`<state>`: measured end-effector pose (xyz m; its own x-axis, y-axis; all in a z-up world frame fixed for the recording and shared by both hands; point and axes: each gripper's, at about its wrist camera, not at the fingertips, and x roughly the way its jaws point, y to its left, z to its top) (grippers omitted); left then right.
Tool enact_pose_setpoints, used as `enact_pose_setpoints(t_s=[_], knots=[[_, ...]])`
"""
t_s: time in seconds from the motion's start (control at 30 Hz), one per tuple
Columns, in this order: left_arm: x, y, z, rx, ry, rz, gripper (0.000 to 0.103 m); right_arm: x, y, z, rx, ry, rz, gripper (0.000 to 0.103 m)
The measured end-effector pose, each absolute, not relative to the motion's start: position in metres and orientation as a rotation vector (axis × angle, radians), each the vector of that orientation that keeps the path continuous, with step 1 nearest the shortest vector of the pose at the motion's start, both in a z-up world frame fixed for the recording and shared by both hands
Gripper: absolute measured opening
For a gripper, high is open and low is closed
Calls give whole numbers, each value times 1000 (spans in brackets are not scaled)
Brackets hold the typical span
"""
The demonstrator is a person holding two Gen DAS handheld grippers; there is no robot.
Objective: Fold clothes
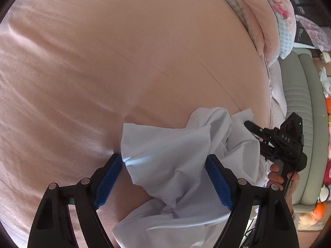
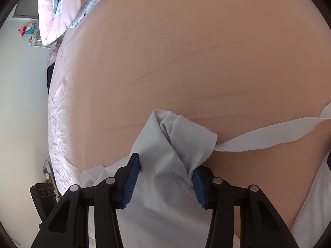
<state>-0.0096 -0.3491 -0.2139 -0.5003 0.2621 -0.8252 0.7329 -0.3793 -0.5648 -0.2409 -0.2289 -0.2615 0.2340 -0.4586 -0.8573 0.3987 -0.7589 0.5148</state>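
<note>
A crumpled white garment (image 1: 165,140) lies at the near edge of a pink bed sheet (image 1: 124,62). My left gripper (image 1: 163,158) is open wide over it, with loose cloth between its blue pads. In the right wrist view the same garment (image 2: 163,136) is bunched up between the pads of my right gripper (image 2: 165,163), which press on it from both sides. A narrow white strip (image 2: 269,132) of the garment trails off to the right over the sheet (image 2: 206,51). From the left wrist view, the right gripper (image 1: 256,136) sits on the garment's right side, held by a hand (image 1: 275,175).
A pink and blue checked quilt (image 1: 266,20) is piled at the far end of the bed (image 2: 51,14). A grey-green padded bench (image 1: 300,103) with soft toys beyond it runs along the bed's right side. A white wall (image 2: 20,103) stands off the bed's left edge.
</note>
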Motion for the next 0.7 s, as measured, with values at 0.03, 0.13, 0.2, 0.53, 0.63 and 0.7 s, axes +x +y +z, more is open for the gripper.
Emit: enact_pose_setpoints(t_s=[0.03,0.13,0.2,0.53,0.63,0.7], knots=[[-10,-352,-214,1291,1527,-1939,84,-241,-227,-262,1824,-48,-1614,35],[-7,-356,-211,1160,1641,-1936,84,-241,-221,-263,1793,-49,-1625,25],[-8,-352,-213,1124,1669,-1912,84,-240,-216,-264,1770,-54,-1630,21],[-15,-354,-212,1042,1723,-1889,103,-230,-225,-259,1691,22,-1659,24],[2,-356,-212,1007,1727,-1880,103,-229,-230,-257,1694,27,-1651,25],[-3,-351,-208,1023,1675,-1886,103,-231,-231,-256,1705,26,-1645,26]])
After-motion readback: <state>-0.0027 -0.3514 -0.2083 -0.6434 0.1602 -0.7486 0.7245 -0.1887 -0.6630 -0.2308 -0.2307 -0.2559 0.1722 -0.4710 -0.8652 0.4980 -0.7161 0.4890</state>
